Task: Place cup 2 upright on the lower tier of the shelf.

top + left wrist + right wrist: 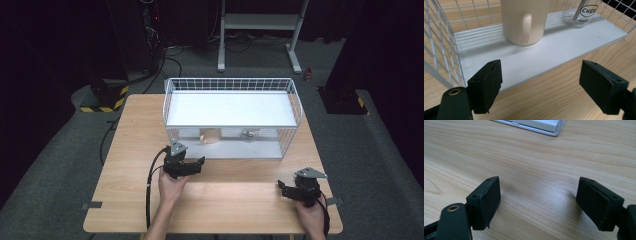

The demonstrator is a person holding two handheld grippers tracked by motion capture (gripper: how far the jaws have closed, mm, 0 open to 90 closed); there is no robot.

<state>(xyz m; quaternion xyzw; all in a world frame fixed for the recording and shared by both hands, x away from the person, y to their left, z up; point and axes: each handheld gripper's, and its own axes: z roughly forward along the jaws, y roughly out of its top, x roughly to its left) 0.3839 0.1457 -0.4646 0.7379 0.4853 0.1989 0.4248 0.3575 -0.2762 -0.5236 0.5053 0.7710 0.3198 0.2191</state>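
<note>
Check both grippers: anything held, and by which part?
Nothing held. The left gripper is open, short of the cream mug on the rack's lower shelf. The right gripper is open over the wooden table.

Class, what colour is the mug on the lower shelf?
Cream; the mug shows best in the left gripper view.

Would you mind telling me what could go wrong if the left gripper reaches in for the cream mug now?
The tall cream ceramic mug stands under the upper shelf of the white wire rack, so lifting it may knock the shelf. The clear printed glass stands close beside the mug; the open left gripper might bump it. The mug's handle faces the gripper, so the pads might slip on it.
</note>
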